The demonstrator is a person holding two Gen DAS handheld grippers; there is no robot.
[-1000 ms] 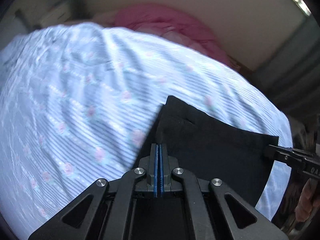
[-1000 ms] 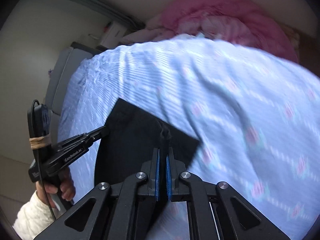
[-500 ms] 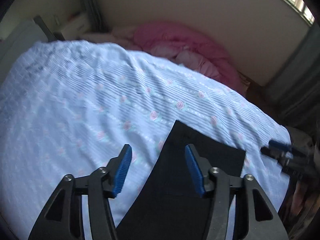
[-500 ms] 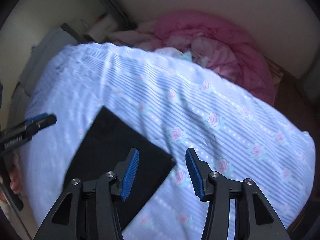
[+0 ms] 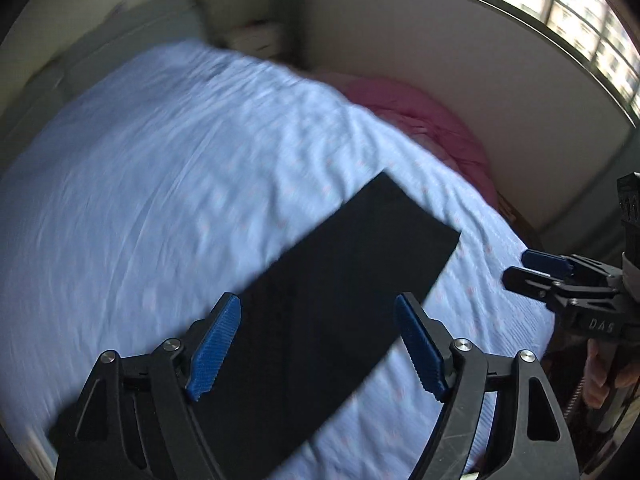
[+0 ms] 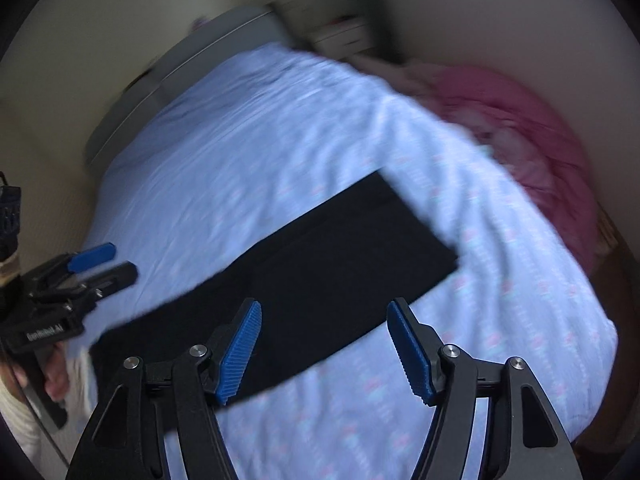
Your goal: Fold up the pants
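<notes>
Left wrist view, nearest first: the left hand-held gripper [image 5: 316, 344] has its blue-padded fingers [image 5: 214, 348] spread wide and grasps nothing. Beneath and beyond them the black pants [image 5: 340, 292] lie flat as a long folded strip on the bed [image 5: 160, 184], whose pale blue sheet carries small pink flowers. At the right edge the right hand-held gripper [image 5: 532, 270] hangs off the side of the bed, apart from the pants, its fingers parted and bare.

Right wrist view shows the same: the right hand-held gripper [image 6: 324, 344] is released above the near edge of the pants [image 6: 320, 276], and the left hand-held gripper [image 6: 106, 262] sits at the far left, also released. Farther back, a pink blanket [image 6: 516, 128] is heaped beside the bed near the wall, and a window [image 5: 560, 8] shows in the left wrist view.
</notes>
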